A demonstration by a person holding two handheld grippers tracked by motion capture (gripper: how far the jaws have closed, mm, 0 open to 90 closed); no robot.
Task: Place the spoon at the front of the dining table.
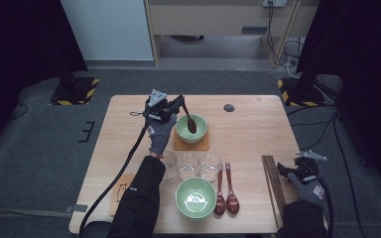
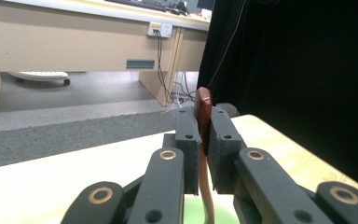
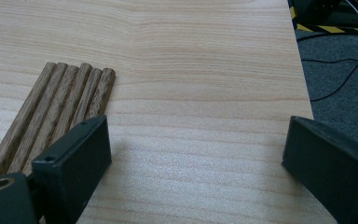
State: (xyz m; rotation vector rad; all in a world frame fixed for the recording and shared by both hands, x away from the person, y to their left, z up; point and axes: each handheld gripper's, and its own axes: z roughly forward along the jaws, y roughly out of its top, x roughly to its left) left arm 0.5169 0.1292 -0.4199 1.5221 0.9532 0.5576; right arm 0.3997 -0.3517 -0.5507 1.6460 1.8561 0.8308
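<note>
My left gripper is shut on the handle of a brown wooden spoon. The spoon hangs tilted, its rounded end down inside the far green bowl, which stands on a wooden coaster. In the left gripper view the handle's end sticks up between the pads and the green bowl shows below. My right gripper is open low over bare table near the right edge, nothing between its fingers. A bundle of wooden chopsticks lies just beside its left finger.
Three clear glasses stand in a row mid-table. A second green bowl sits at the front, with two wooden spoons to its right. Another coaster lies under the left forearm. The table's right edge is close to the right gripper.
</note>
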